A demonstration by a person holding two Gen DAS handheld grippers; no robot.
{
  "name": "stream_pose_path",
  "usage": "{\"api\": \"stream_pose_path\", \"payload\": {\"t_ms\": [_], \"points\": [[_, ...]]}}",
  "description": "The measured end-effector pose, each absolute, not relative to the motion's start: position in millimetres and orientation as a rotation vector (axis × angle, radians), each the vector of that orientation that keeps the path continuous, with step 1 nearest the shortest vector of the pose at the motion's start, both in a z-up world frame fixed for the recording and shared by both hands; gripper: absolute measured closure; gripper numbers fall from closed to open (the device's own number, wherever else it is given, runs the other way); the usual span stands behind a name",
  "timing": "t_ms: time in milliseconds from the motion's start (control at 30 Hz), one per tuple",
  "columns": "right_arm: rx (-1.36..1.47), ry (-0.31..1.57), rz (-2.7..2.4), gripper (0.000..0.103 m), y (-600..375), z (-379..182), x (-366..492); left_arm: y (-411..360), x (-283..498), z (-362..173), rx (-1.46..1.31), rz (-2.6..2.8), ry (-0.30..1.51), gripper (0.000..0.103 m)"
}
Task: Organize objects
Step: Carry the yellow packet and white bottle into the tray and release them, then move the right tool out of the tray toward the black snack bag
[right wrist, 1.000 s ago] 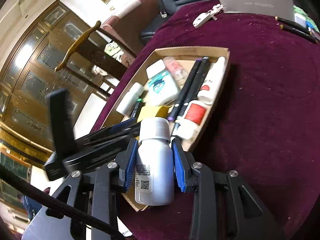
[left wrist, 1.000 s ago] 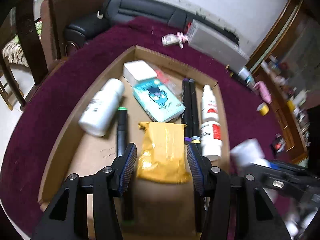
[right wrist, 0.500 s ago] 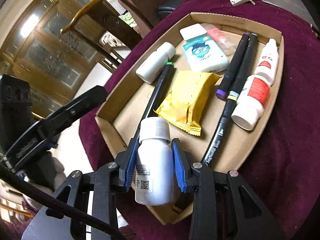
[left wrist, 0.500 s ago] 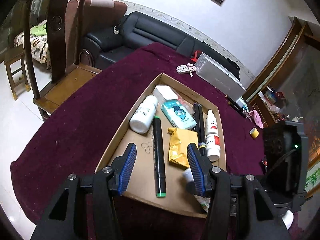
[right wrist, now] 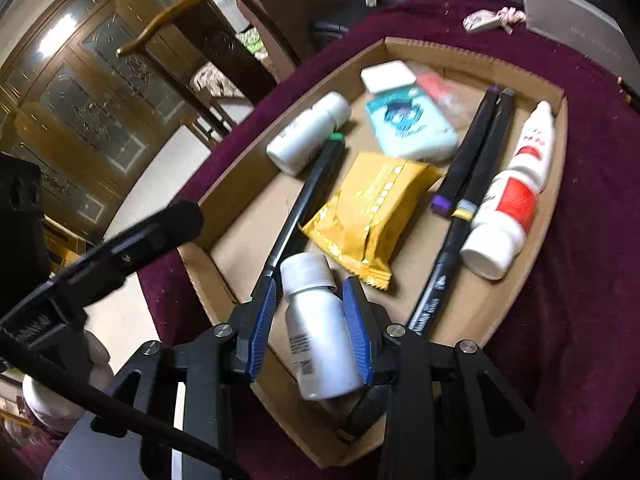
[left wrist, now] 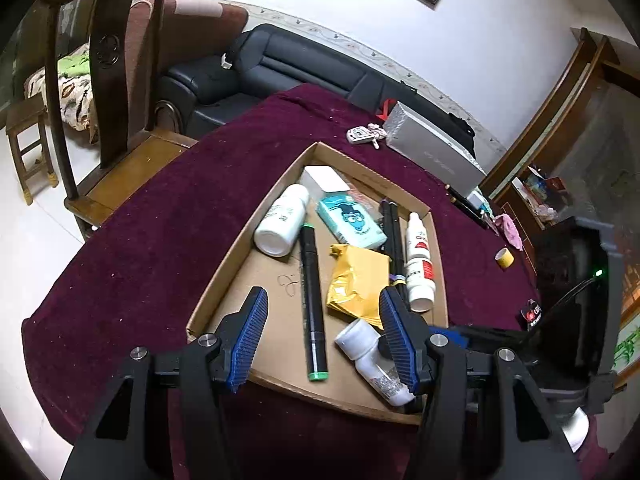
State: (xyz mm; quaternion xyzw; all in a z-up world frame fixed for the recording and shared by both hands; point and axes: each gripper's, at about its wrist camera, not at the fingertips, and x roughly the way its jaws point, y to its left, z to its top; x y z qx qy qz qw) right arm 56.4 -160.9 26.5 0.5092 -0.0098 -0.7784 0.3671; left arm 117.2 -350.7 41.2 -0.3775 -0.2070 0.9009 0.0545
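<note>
The small silver bottle point(right wrist: 320, 336) is lying between my right gripper point(right wrist: 310, 324)'s blue pads, its long axis running along the fingers and its white cap point(right wrist: 306, 272) pointing away from me toward the yellow packet point(right wrist: 368, 212). It is sitting low over the near end of the cardboard tray point(right wrist: 558, 216), tipped slightly to one side. The jaws have just been easing apart with the bottle between them; a thin gap is showing along the left pad, and I cannot tell whether the right pad is touching the bottle.

Around the bottle there is bare cardboard on the near left part of the tray floor. The green-tipped black marker point(right wrist: 304, 208) is lying just left of the cap, and the long black pen point(right wrist: 444, 276) just right of it. Farther in, the white pill bottle point(right wrist: 308, 136), the blue pack point(right wrist: 408, 128), two markers and the red-labelled squeeze bottle point(right wrist: 508, 196) are crowding the far half.

My left gripper point(left wrist: 322, 334) is hanging over the tray's near edge point(left wrist: 304, 390), jaws moderately wide and just widened, holding nothing.
</note>
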Motion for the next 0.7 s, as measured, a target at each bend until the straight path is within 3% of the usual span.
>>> {"api": "stream_pose_path", "payload": {"t_ms": [133, 700], "points": [[1.27, -0.078, -2.056, 0.054, -136.6, 39.1, 59.6, -337.4, 119.9, 47.6, -1.143, 2.748, -0.565, 0.049], [1.311, -0.333, -2.179, 0.054, -43.7, 35.9, 55.0, -258.3, 126.7, 75.5, -1.08, 2.655, -0.433, 0.048]]}}
